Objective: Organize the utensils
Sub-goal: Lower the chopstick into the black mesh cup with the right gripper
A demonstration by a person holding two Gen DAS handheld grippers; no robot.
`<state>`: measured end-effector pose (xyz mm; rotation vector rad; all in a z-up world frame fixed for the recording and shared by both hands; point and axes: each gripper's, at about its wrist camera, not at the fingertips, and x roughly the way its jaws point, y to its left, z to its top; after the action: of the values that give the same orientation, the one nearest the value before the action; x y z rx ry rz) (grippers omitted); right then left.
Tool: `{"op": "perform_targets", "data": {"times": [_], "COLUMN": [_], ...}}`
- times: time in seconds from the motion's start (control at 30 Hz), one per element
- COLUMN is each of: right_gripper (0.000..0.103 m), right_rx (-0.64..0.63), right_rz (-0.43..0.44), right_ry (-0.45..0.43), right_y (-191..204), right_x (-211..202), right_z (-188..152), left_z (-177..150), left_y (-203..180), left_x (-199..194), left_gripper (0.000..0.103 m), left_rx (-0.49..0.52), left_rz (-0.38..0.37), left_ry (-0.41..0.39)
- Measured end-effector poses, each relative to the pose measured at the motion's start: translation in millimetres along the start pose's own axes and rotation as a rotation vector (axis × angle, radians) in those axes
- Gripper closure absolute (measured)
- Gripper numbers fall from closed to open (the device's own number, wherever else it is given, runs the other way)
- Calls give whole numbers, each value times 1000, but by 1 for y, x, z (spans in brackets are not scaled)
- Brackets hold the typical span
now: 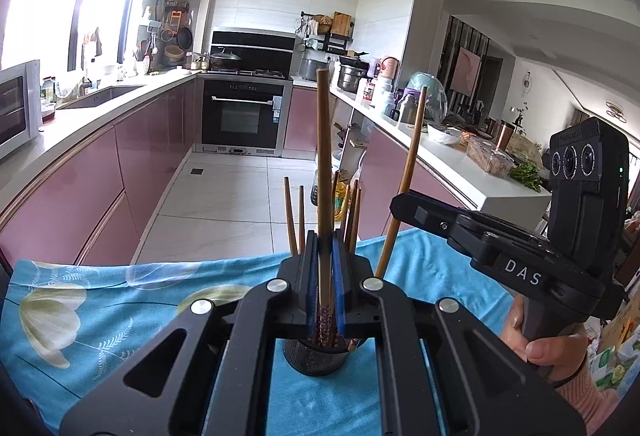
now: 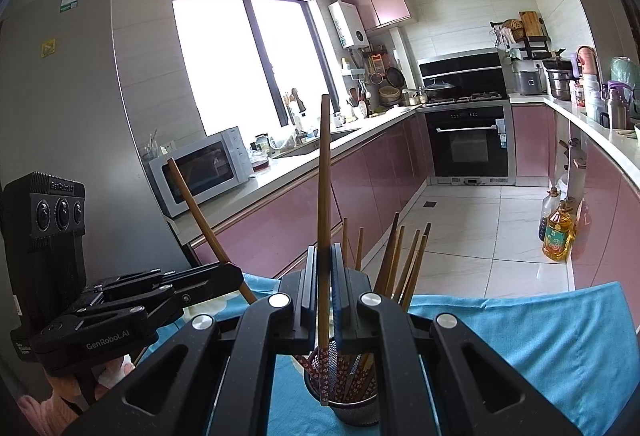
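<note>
My left gripper (image 1: pixel 324 236) is shut on a brown chopstick (image 1: pixel 323 156) that stands upright, its patterned end over a dark mesh utensil cup (image 1: pixel 316 358). Several more chopsticks (image 1: pixel 294 216) stand in that cup. My right gripper (image 2: pixel 324 250) is shut on another brown chopstick (image 2: pixel 324 176), its patterned end at the rim of the mesh cup (image 2: pixel 354 410), which holds several chopsticks (image 2: pixel 404 260). Each gripper shows in the other's view, the right gripper (image 1: pixel 400 202) and the left gripper (image 2: pixel 236 274), both holding tilted chopsticks.
The cup stands on a table under a blue flowered cloth (image 1: pixel 100 300). Beyond the table edge lie a tiled floor (image 1: pixel 224 196), pink cabinets (image 1: pixel 80 188), an oven (image 1: pixel 242 116) and a cluttered counter (image 1: pixel 452 156). A microwave (image 2: pixel 204 168) and oil bottles (image 2: pixel 558 232) show in the right wrist view.
</note>
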<state>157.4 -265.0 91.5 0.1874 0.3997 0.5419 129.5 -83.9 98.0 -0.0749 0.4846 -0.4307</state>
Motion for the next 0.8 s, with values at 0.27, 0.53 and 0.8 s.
{"op": "perform_targets", "data": {"times": [0.27,0.53,0.8], "right_gripper": [98,98,98], "right_rx": [18,18,21], "right_rz": [-11,-17,-21], "right_ry": [2,-2,9], "right_y": [-6,-5,-7], "right_x": [8,10,15], "right_z": [2,1,-1], "left_z": [5,8,10], "left_y": [-1,7,11], "left_x": [8,15,19], "left_gripper": [95,95,95], "left_rx": [-2,-7,-3], "left_rz": [3,3,2], "left_ry": [15,31,45]}}
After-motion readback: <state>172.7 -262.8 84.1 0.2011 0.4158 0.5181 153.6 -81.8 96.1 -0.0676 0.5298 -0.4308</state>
